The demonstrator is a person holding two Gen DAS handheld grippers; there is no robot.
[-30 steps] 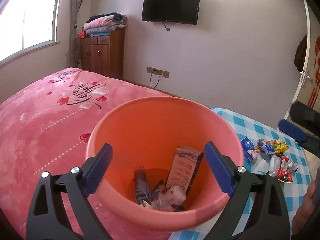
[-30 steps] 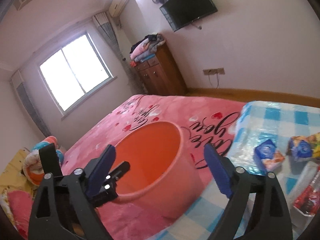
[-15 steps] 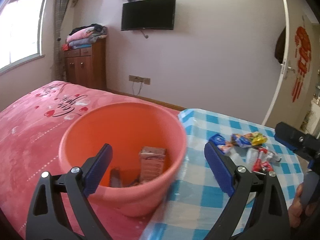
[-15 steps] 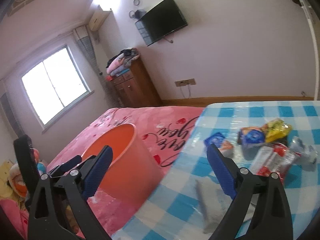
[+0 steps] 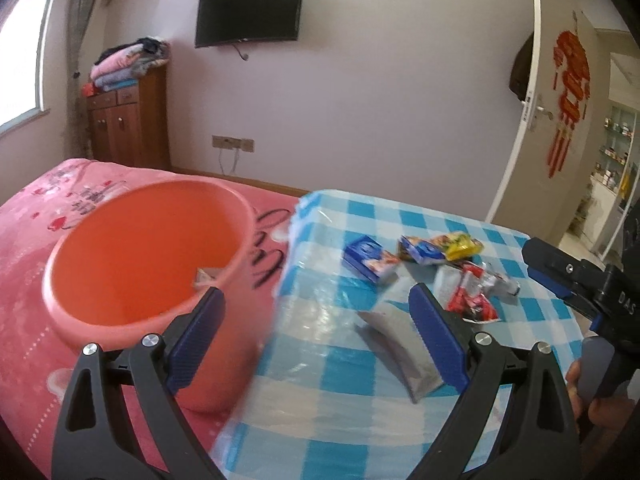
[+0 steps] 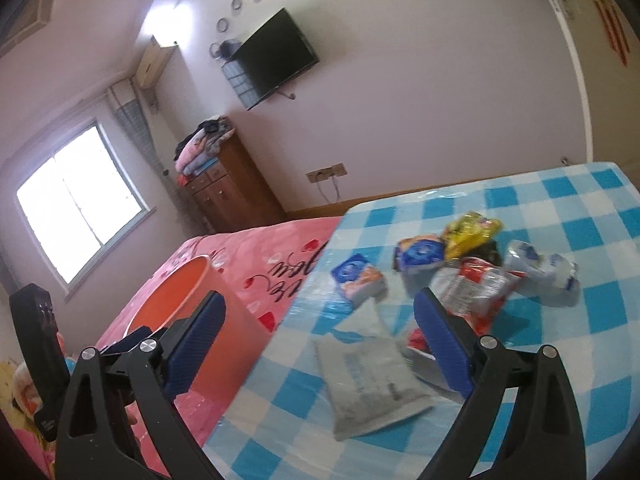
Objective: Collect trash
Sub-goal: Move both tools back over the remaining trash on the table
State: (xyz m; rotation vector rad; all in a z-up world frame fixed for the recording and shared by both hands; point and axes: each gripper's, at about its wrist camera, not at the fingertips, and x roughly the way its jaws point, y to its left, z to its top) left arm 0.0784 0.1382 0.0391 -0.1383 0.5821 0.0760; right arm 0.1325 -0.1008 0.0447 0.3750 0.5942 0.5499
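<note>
An orange bucket (image 5: 132,248) stands on the pink bed, left of the checked table (image 5: 320,400); a carton top shows inside it. On the table lie a grey pouch (image 6: 368,380), a blue packet (image 5: 370,258), a blue-orange wrapper (image 5: 420,250), a yellow wrapper (image 5: 460,242), a red-white wrapper (image 5: 472,300) and a crushed bottle (image 6: 540,268). My left gripper (image 5: 316,340) is open and empty over the table's left edge. My right gripper (image 6: 320,344) is open and empty above the grey pouch; it also shows at the right of the left wrist view (image 5: 560,284).
The bed's pink blanket (image 5: 36,220) lies left of the table. A wooden dresser (image 5: 128,120) with folded blankets stands at the far wall under a wall TV (image 5: 248,12). An open door (image 5: 560,120) is at the right.
Both grippers have swung right, from over the bucket toward the table. The bucket has slid to the left of both views and the trash on the table is closer.
</note>
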